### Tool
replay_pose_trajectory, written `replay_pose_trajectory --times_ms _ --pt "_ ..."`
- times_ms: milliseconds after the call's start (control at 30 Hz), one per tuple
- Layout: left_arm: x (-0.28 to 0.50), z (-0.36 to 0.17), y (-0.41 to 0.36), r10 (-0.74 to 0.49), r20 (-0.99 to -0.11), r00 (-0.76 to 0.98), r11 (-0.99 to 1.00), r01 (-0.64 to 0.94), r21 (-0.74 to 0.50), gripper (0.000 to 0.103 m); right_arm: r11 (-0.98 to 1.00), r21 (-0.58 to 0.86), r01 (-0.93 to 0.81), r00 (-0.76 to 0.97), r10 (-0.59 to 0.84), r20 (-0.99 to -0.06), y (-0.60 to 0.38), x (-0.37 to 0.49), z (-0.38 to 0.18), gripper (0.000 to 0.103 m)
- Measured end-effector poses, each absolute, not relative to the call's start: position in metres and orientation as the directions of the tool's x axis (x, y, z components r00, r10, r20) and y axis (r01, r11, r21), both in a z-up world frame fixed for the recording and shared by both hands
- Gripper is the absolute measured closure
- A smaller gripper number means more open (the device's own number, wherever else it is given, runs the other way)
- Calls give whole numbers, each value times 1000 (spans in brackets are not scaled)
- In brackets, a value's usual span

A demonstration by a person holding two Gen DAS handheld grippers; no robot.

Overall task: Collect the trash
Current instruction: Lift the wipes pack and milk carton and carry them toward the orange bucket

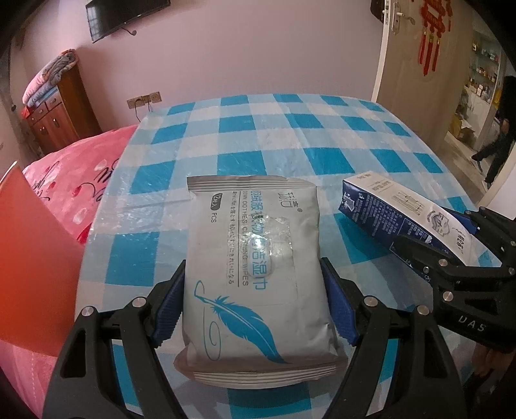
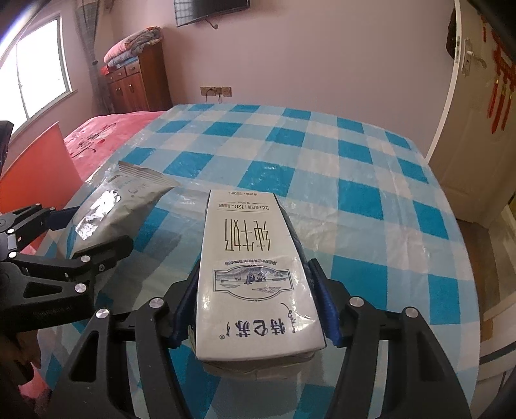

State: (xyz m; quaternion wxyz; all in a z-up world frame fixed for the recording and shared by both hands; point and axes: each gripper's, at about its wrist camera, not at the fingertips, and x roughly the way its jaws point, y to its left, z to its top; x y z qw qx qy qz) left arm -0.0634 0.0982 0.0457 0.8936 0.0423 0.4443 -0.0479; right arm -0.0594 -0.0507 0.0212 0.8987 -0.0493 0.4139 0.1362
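Wipes pack [image 1: 254,274] left of milk carton [image 1: 403,216], seemingly above table [image 1: 290,141]

Behind the checked table [image 1: 290,135], the wall-mounted screen [image 1: 122,16] is being cut off by the top edge in both views. Beyond the table's right side, a dark figure [image 1: 496,129] in the doorway is being clipped and blurred at the fisheye rim. The small print on the milk carton [image 2: 254,274] above the table is being rendered too fine to read.
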Motion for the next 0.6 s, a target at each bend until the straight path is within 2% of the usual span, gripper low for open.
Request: replay_pose_trajectory --times_ms 600 --pt "-86 77 118 -24 -744 667 997 72 32 25 952 4 -307 670 219 -709 -42 -78 49 40"
